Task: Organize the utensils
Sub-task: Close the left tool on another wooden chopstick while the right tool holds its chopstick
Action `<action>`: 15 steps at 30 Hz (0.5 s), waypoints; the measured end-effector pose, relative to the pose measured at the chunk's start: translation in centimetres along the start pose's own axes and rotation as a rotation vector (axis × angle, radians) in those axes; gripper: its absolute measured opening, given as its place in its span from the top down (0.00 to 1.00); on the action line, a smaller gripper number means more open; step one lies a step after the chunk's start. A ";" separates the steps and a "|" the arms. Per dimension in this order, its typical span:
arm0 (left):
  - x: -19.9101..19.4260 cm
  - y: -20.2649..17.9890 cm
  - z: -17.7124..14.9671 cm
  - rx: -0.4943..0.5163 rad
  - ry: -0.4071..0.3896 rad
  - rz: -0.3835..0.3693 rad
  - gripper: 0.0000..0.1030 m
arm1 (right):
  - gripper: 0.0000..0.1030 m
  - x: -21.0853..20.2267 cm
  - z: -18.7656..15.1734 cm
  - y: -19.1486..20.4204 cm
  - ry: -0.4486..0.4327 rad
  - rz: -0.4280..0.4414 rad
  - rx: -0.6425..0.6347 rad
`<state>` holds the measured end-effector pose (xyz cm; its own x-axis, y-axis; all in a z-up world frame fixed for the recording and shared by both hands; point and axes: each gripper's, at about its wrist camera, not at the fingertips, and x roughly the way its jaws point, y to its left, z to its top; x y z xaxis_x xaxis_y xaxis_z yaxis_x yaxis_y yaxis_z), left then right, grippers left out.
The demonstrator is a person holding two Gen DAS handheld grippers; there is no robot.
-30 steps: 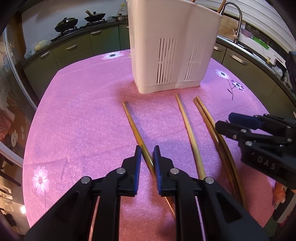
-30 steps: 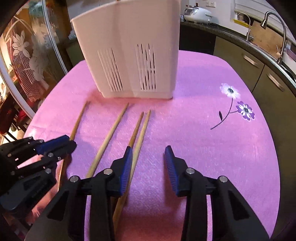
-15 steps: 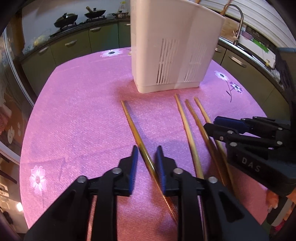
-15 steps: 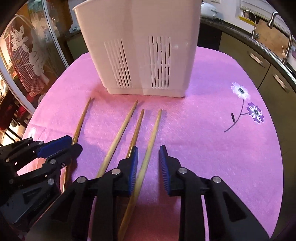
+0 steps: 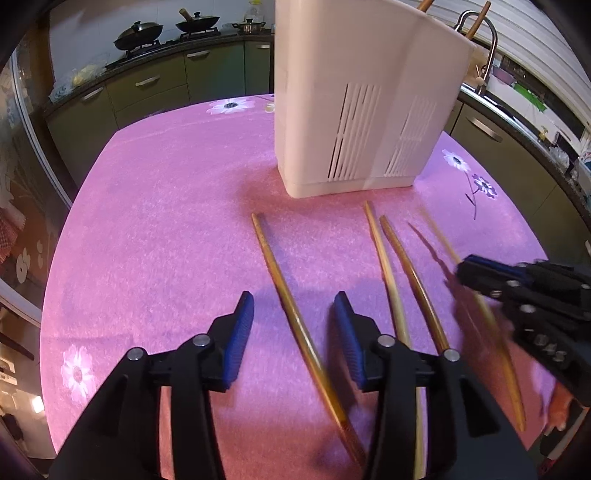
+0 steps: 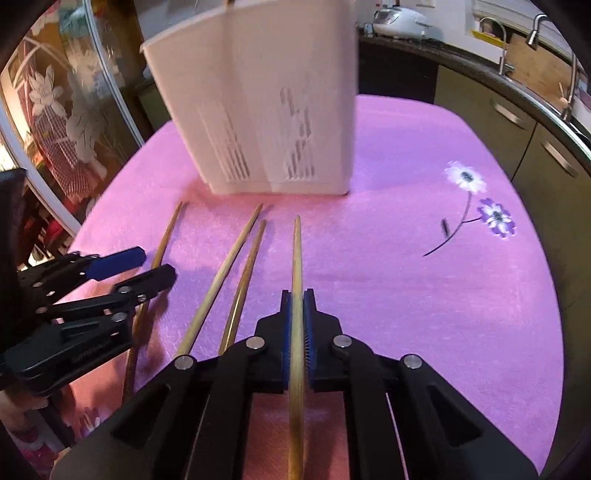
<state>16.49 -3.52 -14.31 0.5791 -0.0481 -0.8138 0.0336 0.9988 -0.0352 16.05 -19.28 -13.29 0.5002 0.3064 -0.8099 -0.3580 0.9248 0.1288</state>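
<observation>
Four wooden chopsticks lie in front of a tall white utensil holder (image 5: 362, 96) (image 6: 258, 103) on a pink cloth. My left gripper (image 5: 293, 299) straddles the leftmost chopstick (image 5: 280, 280). Its jaws are opening and the pads stand clear of the stick, which rests on the cloth. My right gripper (image 6: 296, 295) is shut on the rightmost chopstick (image 6: 296, 251), which runs straight out between the blue pads. In the left wrist view that stick (image 5: 443, 240) is blurred and casts a shadow. Two more chopsticks (image 6: 236, 247) (image 6: 251, 258) lie between the grippers.
The pink flowered tablecloth (image 5: 166, 221) covers a rounded table. Dark kitchen cabinets ring it, with woks (image 5: 138, 31) on a stove at the back and a sink tap (image 5: 480, 37) to the right. A patterned glass door (image 6: 55, 110) stands on the left.
My left jaws have spread apart and let go of the leftmost chopstick. My right jaws have closed onto the rightmost chopstick, which now sits centred between the pads.
</observation>
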 end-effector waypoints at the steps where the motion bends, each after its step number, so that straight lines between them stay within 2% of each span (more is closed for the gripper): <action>1: 0.2 -0.2 0.2 0.009 -0.001 0.011 0.58 | 0.93 -0.5 0.1 -0.3 -0.012 0.003 0.006; 5: 0.9 -0.2 1.0 0.009 -0.013 0.043 0.62 | 0.93 -1.8 0.3 -1.0 -0.049 0.015 0.026; 8: 1.1 0.2 1.4 -0.018 -0.022 0.054 0.76 | 0.93 -2.6 0.3 -1.3 -0.064 0.026 0.039; 10: 1.1 0.7 1.4 -0.042 -0.028 0.059 0.91 | 0.93 -3.4 0.2 -1.6 -0.078 0.034 0.048; 15: 0.7 0.8 1.0 -0.036 -0.032 0.030 0.95 | 0.93 -5.4 0.2 -2.2 -0.123 0.048 0.070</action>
<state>17.76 -2.80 -14.32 0.6054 -0.0181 -0.7957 -0.0134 0.9994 -0.0329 14.27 -22.88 -9.09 0.5782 0.3725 -0.7259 -0.3303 0.9204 0.2092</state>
